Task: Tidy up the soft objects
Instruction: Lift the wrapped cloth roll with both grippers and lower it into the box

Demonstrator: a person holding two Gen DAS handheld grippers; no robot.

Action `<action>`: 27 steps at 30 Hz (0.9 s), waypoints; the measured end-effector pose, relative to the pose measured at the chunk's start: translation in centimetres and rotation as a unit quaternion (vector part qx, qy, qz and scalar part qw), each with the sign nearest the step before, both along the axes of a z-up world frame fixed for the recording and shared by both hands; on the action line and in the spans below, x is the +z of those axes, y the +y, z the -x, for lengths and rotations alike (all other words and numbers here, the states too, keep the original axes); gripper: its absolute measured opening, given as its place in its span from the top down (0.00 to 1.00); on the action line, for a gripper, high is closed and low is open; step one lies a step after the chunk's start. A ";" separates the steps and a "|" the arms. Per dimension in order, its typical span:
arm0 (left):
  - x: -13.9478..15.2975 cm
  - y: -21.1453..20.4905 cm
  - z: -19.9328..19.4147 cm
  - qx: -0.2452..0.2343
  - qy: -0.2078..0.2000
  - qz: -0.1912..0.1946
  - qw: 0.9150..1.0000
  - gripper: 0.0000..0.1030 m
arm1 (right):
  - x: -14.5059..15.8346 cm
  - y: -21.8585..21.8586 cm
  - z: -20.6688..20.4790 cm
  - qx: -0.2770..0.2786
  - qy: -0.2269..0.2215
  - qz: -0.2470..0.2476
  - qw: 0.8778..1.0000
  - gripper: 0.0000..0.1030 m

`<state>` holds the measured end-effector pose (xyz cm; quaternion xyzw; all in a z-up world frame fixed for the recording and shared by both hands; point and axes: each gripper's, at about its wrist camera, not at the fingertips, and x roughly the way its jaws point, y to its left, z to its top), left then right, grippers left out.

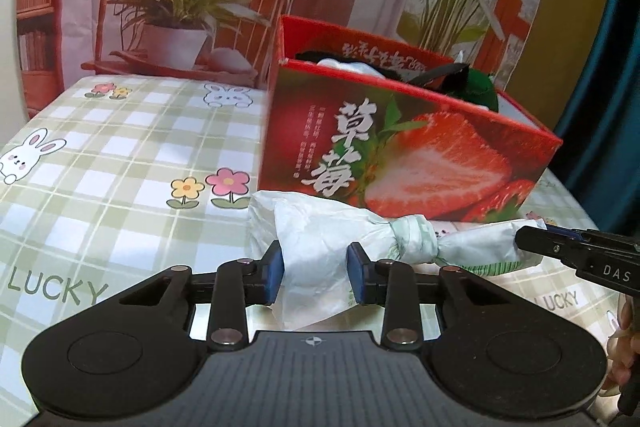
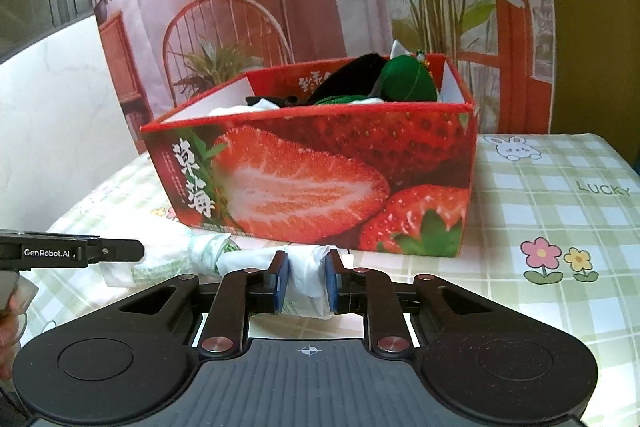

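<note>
A knotted white plastic bag (image 1: 340,239) lies on the checked tablecloth in front of the red strawberry box (image 1: 460,163). My left gripper (image 1: 315,273) is shut on the bag's wide end. My right gripper (image 2: 307,279) is shut on the bag's other end (image 2: 306,275), past the knot (image 2: 212,247). The right gripper's tip shows at the right of the left wrist view (image 1: 560,251); the left gripper's tip shows at the left of the right wrist view (image 2: 100,251). The box (image 2: 320,187) holds a green soft toy (image 2: 408,79), black fabric (image 2: 344,75) and white items.
The green checked tablecloth (image 1: 120,155) with rabbits and flowers covers the table. A printed backdrop with a chair and plants (image 1: 192,7) hangs behind the box. The table edge falls away at the right in the right wrist view (image 2: 616,155).
</note>
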<state>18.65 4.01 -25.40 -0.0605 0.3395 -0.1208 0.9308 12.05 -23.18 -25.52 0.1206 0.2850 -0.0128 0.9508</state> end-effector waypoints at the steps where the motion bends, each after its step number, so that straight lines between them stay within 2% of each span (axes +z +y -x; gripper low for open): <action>1: 0.1 -0.1 0.1 0.000 -0.003 0.000 1.000 0.65 | 0.2 0.0 0.1 -0.001 -0.004 0.001 1.000 0.83; 17: 2.6 0.1 1.0 0.004 -0.057 0.020 0.998 0.65 | 3.3 0.4 1.1 0.000 -0.058 0.022 0.998 0.83; 27: 4.7 -0.5 0.5 -0.007 -0.091 0.017 0.996 0.65 | 5.8 0.2 1.1 -0.001 -0.093 0.044 0.995 0.84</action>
